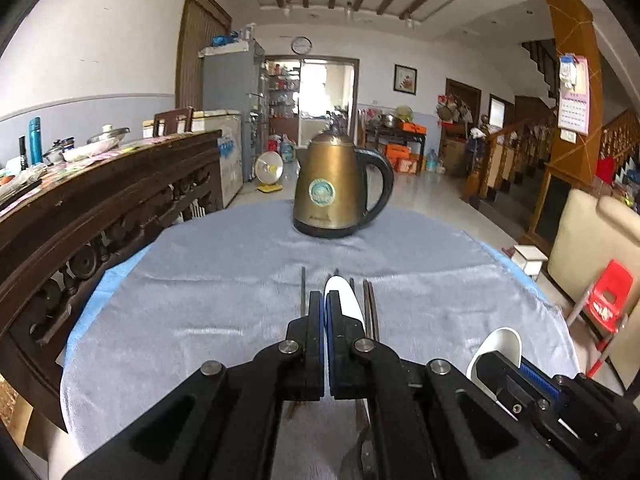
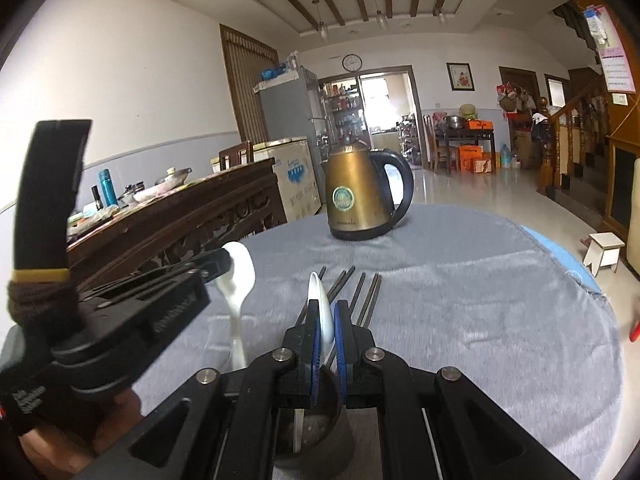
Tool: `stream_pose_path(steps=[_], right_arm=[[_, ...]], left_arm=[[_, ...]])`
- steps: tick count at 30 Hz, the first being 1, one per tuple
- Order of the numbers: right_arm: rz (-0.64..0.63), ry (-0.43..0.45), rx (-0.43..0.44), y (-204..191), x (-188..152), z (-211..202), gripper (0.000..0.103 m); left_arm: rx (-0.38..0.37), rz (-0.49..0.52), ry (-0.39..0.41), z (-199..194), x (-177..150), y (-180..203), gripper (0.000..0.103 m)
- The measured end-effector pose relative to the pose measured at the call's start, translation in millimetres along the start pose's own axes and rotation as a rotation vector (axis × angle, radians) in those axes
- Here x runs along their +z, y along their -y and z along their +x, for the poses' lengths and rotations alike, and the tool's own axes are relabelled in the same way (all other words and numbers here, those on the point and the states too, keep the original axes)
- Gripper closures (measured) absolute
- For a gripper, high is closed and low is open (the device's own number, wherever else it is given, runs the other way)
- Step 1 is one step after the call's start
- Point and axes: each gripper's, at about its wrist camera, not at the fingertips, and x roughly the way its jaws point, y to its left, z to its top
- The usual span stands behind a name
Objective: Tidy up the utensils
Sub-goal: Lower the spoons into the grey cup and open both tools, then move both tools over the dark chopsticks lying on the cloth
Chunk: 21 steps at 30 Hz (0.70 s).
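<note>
**Ana:** Left wrist view has the left hand-held gripper clenched on a white spoon, held above the grey cloth on the counter. Dark chopsticks lie on the cloth just beyond its tips.

**Ben:** And the right hand-held gripper is clamped on a second white spoon, whose handle points down into a dark holder right beneath the jaws.

**Ana:** So both spoons are in the air, near each other. I'd worry about the two grippers bumping over that one holder.

**Ben:** Agreed. Glazed spoons look slippery too; a tilted release could let one miss the opening and drop onto the chopsticks.

**Ana:** The kettle stands well apart at the far edge, so I doubt it matters.
</note>
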Motion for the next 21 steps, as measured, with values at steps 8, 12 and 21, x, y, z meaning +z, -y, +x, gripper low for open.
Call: stream_pose_path(steps=[8, 12, 21], right_arm=[[0.06, -0.006, 0.013, 11.6, -6.2, -22.2, 0.07], [0.095, 0.006, -0.012, 19.2, -5.1, -30.7, 0.07], [0.154, -0.022, -0.052, 32.9, -4.9, -42.3, 0.07]], left_arm=[[-0.015, -0.014, -0.001, -31.7, -10.6, -12.0, 0.101], [0.02, -0.015, -0.015, -46.0, -14.1, -21.4, 0.101], [0.087, -0.066, -0.105, -56.6, -34.3, -43.4, 0.05]])
